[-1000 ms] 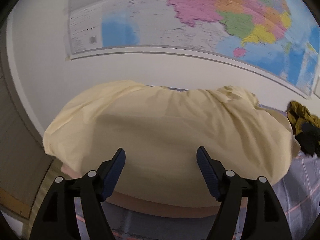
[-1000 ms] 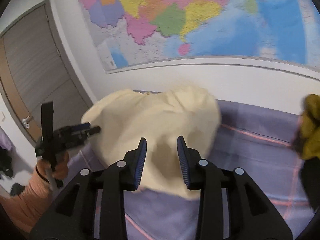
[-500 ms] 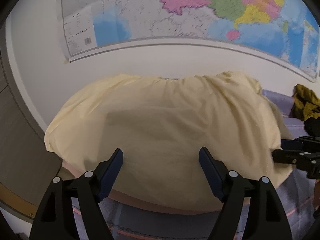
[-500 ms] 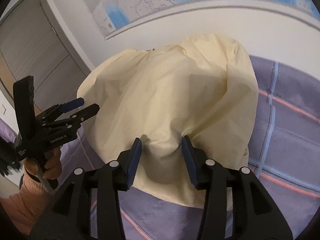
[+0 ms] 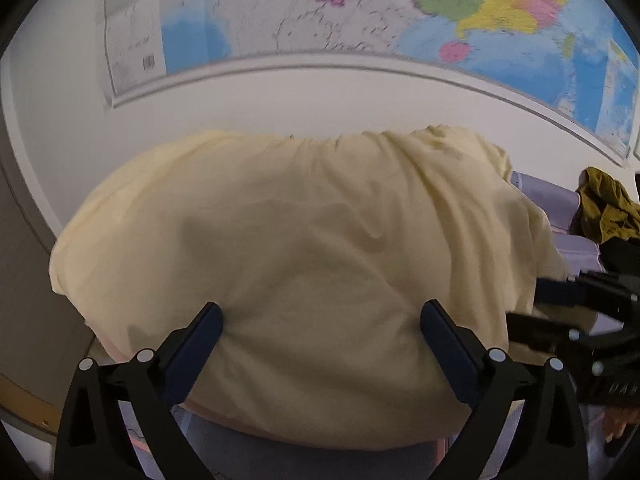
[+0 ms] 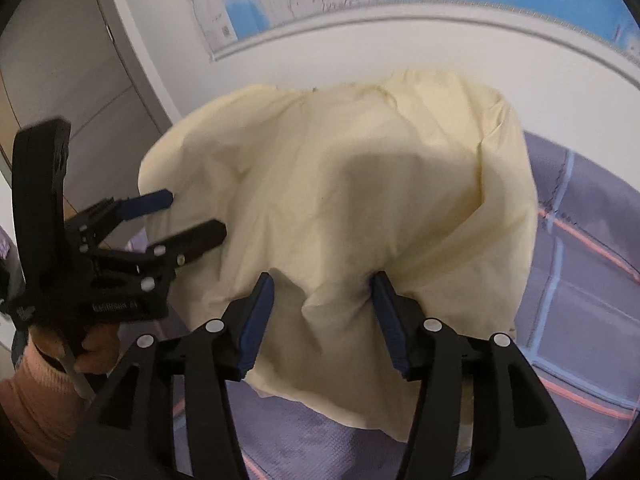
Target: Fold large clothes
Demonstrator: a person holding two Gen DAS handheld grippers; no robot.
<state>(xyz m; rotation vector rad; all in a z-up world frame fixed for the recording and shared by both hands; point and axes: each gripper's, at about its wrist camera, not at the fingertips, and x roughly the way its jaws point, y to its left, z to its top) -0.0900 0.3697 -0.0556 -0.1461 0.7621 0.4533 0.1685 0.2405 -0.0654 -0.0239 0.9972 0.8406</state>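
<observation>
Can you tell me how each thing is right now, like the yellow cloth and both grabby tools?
Yellow cloth: spread on the bed, rumpled, not yet folded.
Left tool: open wide, over the cloth's near edge.
Right tool: open, a cloth wrinkle between its fingers.
Olive garment: crumpled in a heap, off to the side.
Bed cover: lying flat under the cloth.
Map: hanging on the wall.

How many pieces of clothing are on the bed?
2 that I can see. A big pale yellow cloth garment is spread in the middle of the purple checked bedcover. A crumpled olive-green garment lies at the far right. Something dark beside it may be more.
</observation>
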